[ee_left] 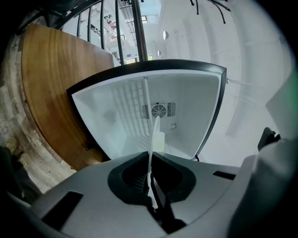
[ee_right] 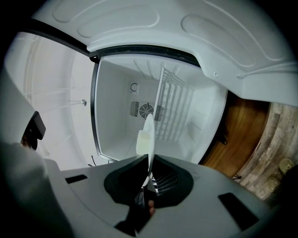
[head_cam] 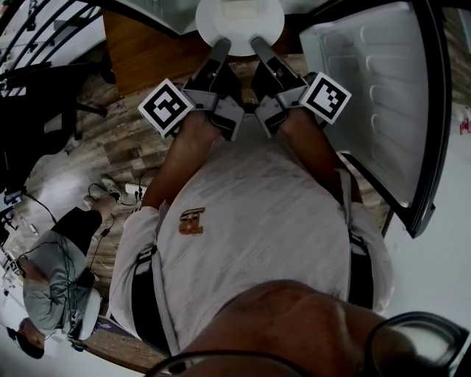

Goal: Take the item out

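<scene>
Together, the left gripper [head_cam: 221, 46] and right gripper [head_cam: 257, 44] pinch the white plate [head_cam: 272, 26] before the open fridge [ee_left: 121, 107].

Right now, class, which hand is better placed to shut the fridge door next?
Right, probably: the open door stands beside the right gripper, though it and the left gripper both clamp the plate.

The head camera looks steeply down, left tool [head_cam: 219, 50] and right tool [head_cam: 257, 46] at twelve o'clock. Their own cameras ride close behind the jaws, both facing level into one fridge [ee_left: 116, 111].
</scene>
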### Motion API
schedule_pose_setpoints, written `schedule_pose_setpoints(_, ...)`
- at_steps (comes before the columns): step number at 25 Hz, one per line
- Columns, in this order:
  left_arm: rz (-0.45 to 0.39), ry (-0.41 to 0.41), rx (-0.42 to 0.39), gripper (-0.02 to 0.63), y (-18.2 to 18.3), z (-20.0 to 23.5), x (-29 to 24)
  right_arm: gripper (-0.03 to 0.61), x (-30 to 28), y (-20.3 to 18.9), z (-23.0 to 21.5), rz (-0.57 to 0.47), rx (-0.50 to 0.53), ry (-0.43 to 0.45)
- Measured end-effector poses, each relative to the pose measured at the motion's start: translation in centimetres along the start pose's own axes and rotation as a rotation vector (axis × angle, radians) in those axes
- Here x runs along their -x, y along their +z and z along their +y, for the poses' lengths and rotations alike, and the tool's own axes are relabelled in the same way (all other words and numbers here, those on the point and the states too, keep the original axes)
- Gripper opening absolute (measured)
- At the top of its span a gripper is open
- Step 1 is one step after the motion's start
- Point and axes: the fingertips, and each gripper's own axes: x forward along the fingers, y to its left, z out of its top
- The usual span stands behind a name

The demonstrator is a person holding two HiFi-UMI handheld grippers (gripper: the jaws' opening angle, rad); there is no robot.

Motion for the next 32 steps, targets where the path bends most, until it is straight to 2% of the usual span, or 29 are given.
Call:
schedule_pose_setpoints(15, 0.002, -0.008, -0.012, 0.029, 0.3, -1.4, 0.2, 0.049, -0.1, 0.3, 1.6, -0.01, -0.004, 0.028)
schedule_pose_setpoints(32, 0.003, -0.007, -0.021, 0.029, 0.3, -0.9, 0.1, 0.049, -0.2, 0.2, 1.0, -0.007, -0.012, 0.05)
